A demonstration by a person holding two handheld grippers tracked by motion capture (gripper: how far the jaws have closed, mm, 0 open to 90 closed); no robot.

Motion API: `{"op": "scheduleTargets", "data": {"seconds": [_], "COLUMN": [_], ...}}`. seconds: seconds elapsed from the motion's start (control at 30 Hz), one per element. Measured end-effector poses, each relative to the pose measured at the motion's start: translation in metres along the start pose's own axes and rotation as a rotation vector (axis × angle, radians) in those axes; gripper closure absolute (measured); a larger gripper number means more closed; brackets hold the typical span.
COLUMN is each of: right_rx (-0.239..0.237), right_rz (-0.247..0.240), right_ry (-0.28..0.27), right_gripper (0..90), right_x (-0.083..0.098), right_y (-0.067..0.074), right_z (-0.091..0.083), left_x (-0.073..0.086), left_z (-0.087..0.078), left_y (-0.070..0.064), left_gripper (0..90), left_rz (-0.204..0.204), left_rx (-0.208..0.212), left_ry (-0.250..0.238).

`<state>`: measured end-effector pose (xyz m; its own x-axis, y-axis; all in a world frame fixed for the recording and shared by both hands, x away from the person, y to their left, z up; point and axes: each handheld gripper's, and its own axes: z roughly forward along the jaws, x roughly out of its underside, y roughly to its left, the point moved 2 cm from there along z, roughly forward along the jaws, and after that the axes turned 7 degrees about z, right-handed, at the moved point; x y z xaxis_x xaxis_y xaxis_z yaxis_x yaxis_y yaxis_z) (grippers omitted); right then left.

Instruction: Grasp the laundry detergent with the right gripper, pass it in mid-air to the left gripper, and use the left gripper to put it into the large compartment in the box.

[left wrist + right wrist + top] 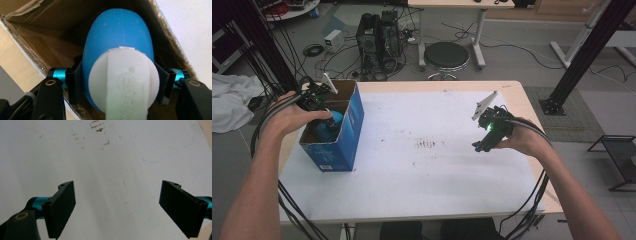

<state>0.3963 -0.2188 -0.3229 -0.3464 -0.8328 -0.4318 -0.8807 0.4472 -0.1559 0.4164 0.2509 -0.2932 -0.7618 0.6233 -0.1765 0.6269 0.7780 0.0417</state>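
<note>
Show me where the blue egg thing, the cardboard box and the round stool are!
blue egg thing (117,32), left gripper view, its upper blue side.
cardboard box (353,125), high view, its blue outer wall.
round stool (446,54), high view, its black seat.

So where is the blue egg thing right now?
The blue egg-shaped thing sits inside the blue cardboard box at the table's left edge, pinched by the left gripper.

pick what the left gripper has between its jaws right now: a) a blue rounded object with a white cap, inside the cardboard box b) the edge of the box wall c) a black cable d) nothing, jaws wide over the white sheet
a: in the left gripper view the left gripper has its jaws pressed on both sides of the blue rounded object, with the cardboard box around it.
</note>
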Motion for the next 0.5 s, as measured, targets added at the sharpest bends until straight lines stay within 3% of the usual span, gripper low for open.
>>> {"op": "scheduleTargets", "data": {"seconds": [0.07, 0.1, 0.37, 0.5], "right_rx": [0.002, 0.003, 0.004, 0.005], "right_rz": [0.004, -0.001, 0.007, 0.006], "right_ry": [-0.001, -0.006, 0.004, 0.003], "right_gripper": [13.0, 12.9, 13.0, 12.9], "right_x": [0.0005, 0.0005, -0.0003, -0.0006], "right_y": [-0.0002, -0.0009, 0.0016, 0.0020], "right_z": [0.0001, 0.0006, 0.0026, 0.0023], "left_x": [0.0013, 0.0015, 0.0042, 0.0045], "left_z": [0.0008, 0.0011, 0.0012, 0.0020], "left_y": [0.0015, 0.0009, -0.0016, -0.0024], "left_gripper": [37.8, 37.8, 37.7, 37.5], "left_rz": [0.022, 0.010, 0.036, 0.027], "left_rx": [-0.001, 0.000, -0.004, -0.009], "left_ry": [0.005, -0.012, 0.001, -0.011]}}
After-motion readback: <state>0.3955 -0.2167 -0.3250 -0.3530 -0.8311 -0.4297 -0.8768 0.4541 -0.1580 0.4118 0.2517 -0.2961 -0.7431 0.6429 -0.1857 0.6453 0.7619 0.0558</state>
